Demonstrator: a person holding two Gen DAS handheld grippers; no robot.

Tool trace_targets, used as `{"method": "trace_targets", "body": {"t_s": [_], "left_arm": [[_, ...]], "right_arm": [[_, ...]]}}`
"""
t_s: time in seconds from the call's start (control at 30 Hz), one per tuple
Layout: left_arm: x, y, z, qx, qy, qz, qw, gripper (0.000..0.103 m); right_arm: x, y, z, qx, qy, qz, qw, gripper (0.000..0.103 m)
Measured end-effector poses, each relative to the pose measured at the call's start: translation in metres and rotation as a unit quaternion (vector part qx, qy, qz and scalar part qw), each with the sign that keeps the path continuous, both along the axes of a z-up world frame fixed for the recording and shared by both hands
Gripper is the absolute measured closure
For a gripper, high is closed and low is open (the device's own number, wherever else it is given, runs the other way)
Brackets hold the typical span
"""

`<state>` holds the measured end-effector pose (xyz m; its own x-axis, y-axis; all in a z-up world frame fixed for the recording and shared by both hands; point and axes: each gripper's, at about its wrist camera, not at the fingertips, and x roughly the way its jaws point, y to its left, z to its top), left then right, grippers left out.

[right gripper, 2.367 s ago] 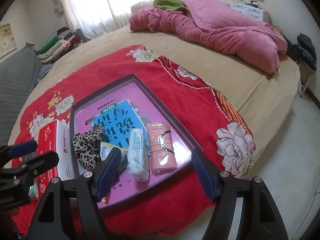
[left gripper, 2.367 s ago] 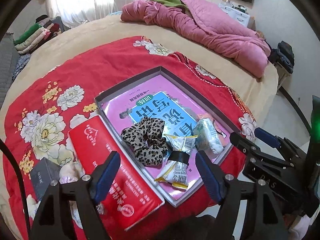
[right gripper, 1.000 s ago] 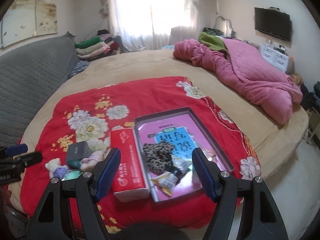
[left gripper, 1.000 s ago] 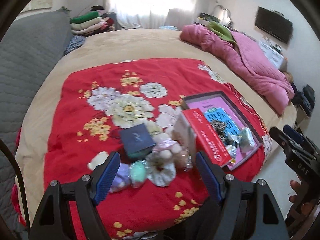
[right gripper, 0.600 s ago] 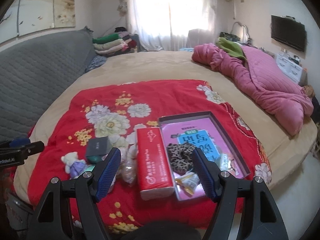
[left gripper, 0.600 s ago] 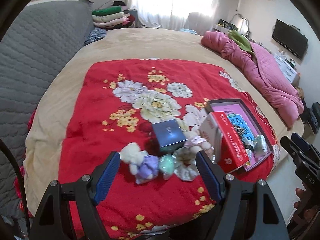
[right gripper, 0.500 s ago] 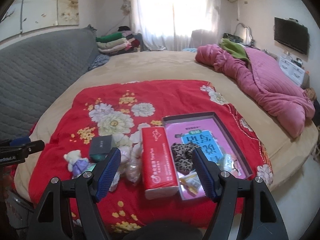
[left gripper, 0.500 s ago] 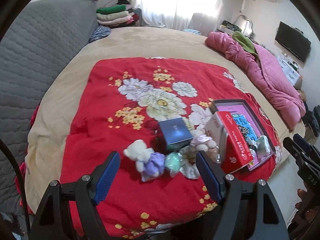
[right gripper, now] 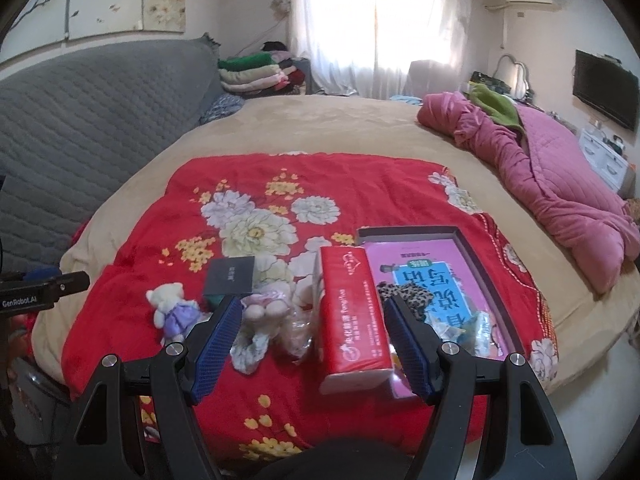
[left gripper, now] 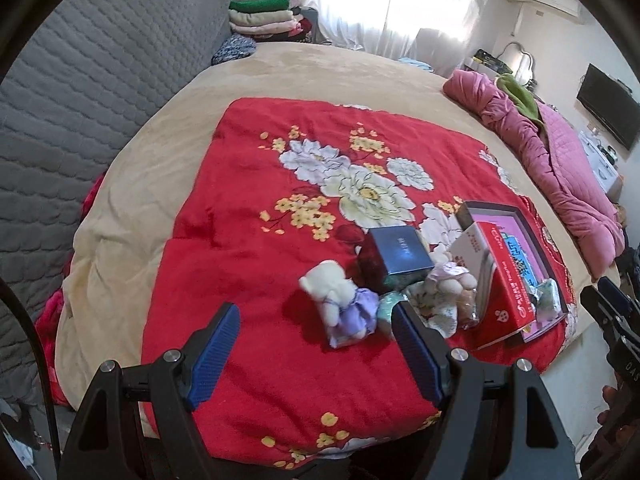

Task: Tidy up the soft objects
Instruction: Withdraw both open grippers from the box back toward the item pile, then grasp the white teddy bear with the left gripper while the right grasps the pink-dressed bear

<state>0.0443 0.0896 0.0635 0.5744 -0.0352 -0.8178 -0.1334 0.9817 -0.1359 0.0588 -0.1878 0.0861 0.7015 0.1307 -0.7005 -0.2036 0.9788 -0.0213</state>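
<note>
A small white teddy in a lilac dress (left gripper: 340, 300) (right gripper: 172, 308) lies on the red flowered blanket (left gripper: 248, 208) (right gripper: 240, 184). Beside it sit a pale plush toy (left gripper: 450, 280) (right gripper: 264, 304), a floral scrunchie (left gripper: 434, 310) (right gripper: 250, 346) and a dark blue box (left gripper: 400, 254) (right gripper: 230, 276). A red tissue pack (left gripper: 502, 292) (right gripper: 352, 312) leans on a grey tray (left gripper: 536, 240) (right gripper: 480, 264) holding a leopard scrunchie (right gripper: 404, 300) and small packets. My left gripper (left gripper: 316, 344) hangs open above the blanket just short of the teddy. My right gripper (right gripper: 314, 344) is open over the tissue pack's near end, holding nothing.
The blanket lies on a beige round bed (left gripper: 168, 128) with a grey quilted headboard (left gripper: 80, 80) at left. A pink quilt (right gripper: 560, 176) is bunched at the right. Folded clothes (right gripper: 256, 72) are stacked at the back. The bed's near edge drops to the floor (right gripper: 592, 400).
Both views have swung left, from the tray toward the pile of toys. The teddy now sits between the left fingers' line of sight. Both grippers stay open and empty.
</note>
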Motion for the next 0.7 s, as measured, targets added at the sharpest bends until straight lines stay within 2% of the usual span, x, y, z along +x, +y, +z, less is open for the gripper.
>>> {"method": "trace_targets", "body": {"t_s": [0.23,0.7], "left_arm": [[0.001,0.006,-0.014,0.005,0.011,0.004,0.9999,0.026],[0.022,-0.006,-0.062,-0.02,0.053,-0.013,0.9983,0.026]], "right_arm": [[0.01,0.019,-0.021,-0.011,0.021,0.022,0.999,0.028],[0.032,0.039,-0.065,-0.027,0.054,0.045,0.997,0.028]]}}
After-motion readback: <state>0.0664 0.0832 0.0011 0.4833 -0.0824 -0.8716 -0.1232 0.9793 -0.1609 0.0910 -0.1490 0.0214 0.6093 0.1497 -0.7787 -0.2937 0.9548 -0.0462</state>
